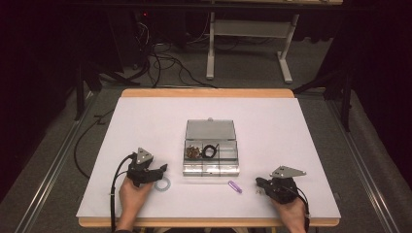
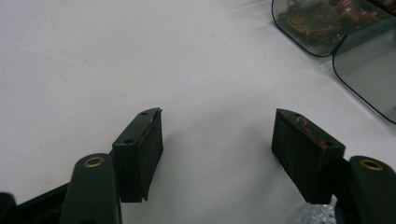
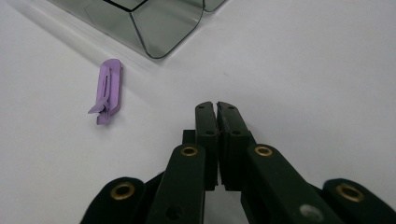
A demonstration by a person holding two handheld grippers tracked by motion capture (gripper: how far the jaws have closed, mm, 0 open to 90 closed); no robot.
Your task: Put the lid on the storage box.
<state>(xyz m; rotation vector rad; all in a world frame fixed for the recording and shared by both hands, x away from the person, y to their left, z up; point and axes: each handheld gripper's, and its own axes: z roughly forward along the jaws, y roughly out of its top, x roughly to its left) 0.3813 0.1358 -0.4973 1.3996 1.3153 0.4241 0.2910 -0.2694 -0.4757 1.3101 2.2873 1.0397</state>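
Note:
A clear compartment box [image 1: 211, 167] stands with its lid open in the middle of the white table. A brown trinket [image 1: 193, 152] and a black ring [image 1: 210, 151] lie in its back compartments. A purple hair clip [image 1: 234, 187] lies on the table in front of the box, left of and beyond my right gripper [image 3: 216, 105], whose jaws are shut with nothing between them. My left gripper [image 2: 218, 114] rests open on the table with bare surface between its jaws. A pale translucent ring [image 1: 162, 184] lies just beside it, its edge [image 2: 317, 215] showing by the right jaw.
The box's corner [image 2: 364, 70] is ahead and to the right of the left gripper; in the right gripper view its front edge [image 3: 159, 28] is ahead and to the left. The white sheet [image 1: 272, 126] ends at a wooden table edge [image 1: 209, 222] near the hands.

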